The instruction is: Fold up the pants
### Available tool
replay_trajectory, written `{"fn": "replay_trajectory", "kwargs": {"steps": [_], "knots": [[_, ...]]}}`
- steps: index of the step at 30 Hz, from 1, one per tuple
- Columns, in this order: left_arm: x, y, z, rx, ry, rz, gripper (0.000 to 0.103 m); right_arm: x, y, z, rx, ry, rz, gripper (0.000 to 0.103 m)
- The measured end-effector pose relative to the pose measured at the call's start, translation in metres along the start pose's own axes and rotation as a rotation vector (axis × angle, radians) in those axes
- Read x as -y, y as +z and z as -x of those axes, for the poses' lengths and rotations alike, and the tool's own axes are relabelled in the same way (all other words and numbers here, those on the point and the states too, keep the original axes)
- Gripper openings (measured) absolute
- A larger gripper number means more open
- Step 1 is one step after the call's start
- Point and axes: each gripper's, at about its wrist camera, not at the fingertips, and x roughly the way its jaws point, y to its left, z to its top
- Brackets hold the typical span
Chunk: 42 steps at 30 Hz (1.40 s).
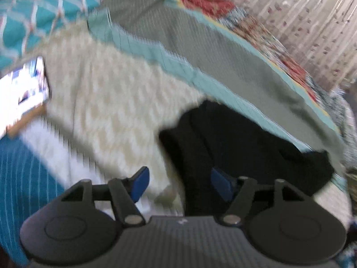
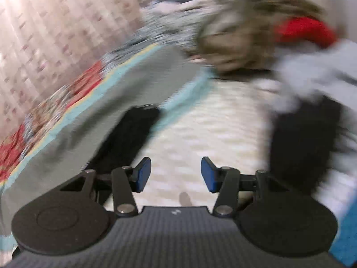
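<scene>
Both views are heavily motion-blurred. No container appears in either view, and no brand, label or writing can be read; only a small pale mark sits on each gripper body, too blurred to identify.

The supporting surface is a bed covered by a cream textured bedspread [image 1: 107,102]. A grey blanket with a light-blue border [image 1: 223,51] lies across its far side, and a red floral quilt [image 1: 200,0] runs along the far edge, next to a patterned curtain [image 1: 301,17].

The black pants [image 1: 234,138] lie on the bedspread, touching the border of the grey blanket. In the right wrist view a dark strip of them [image 2: 131,134] lies against the blanket edge at the left.

The left gripper [image 1: 178,185] has its jaws apart. The blue pads [image 1: 140,184] press on nothing; the right-hand pad stands over the black fabric, but contact cannot be determined.

The right gripper [image 2: 176,174] also has its jaws apart, with only bare bedspread between the pads.

A lit phone screen [image 1: 24,84] lies near the bed's left edge, beside a teal pillow with a white lattice pattern [image 1: 44,11]. A blurred heap of tan, red and pale grey fabric [image 2: 256,33] occupies the far right corner.
</scene>
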Motion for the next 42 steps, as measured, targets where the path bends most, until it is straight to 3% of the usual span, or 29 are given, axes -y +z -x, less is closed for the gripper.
{"fn": "replay_trajectory", "kwargs": {"steps": [2,6,9,13,18,19,21,22,23,24,25,28,32,37,40,42], "knots": [[-0.002,-0.018,0.011,-0.051,-0.07,0.032,0.078,0.032,-0.001,0.028,0.06,-0.057,-0.073,0.053],[0.006,-0.048,0.017,-0.131,-0.163,0.036,0.086,0.078,0.015,0.071,0.178,-0.157,-0.184,0.053],[0.012,-0.061,0.013,-0.191,-0.184,0.024,0.086,0.093,0.029,0.084,0.188,-0.193,-0.203,0.053],[0.01,-0.074,0.011,-0.252,-0.244,0.097,0.087,0.094,0.032,0.079,0.142,-0.167,-0.22,0.053],[0.012,-0.091,0.012,-0.255,-0.258,0.127,0.087,0.096,0.022,0.053,0.108,-0.197,-0.229,0.054],[0.015,-0.094,0.012,-0.257,-0.254,0.115,0.08,0.097,0.02,0.048,0.095,-0.193,-0.245,0.054],[0.021,-0.099,0.012,-0.257,-0.259,0.078,0.047,0.096,0.021,0.04,0.081,-0.187,-0.266,0.053],[0.024,-0.102,0.011,-0.265,-0.252,0.065,0.026,0.093,0.021,0.036,0.079,-0.191,-0.253,0.047],[0.027,-0.102,0.008,-0.27,-0.236,0.058,0.012,0.089,0.022,0.033,0.069,-0.206,-0.227,0.036],[0.027,-0.101,0.007,-0.268,-0.225,0.062,0.012,0.083,0.023,0.03,0.056,-0.236,-0.19,0.013],[0.025,-0.097,0.01,-0.253,-0.227,0.075,0.011,0.077,0.026,0.031,0.053,-0.254,-0.167,0.008],[0.019,-0.072,0.03,-0.145,-0.251,0.101,0.01,0.057,0.039,0.053,0.143,-0.177,-0.169,0.008],[0.015,-0.013,0.06,0.015,-0.283,0.096,0.01,0.015,0.076,0.068,0.204,-0.069,-0.137,0.008],[0.02,0.054,0.114,0.219,-0.324,0.093,0.01,-0.012,0.122,0.094,0.275,0.141,-0.277,0.008],[0.018,0.057,0.14,0.277,-0.324,0.06,0.01,-0.009,0.122,0.115,0.307,0.224,-0.296,0.008],[0.007,0.047,0.145,0.259,-0.311,0.047,0.01,0.002,0.108,0.118,0.28,0.241,-0.307,0.008]]}}
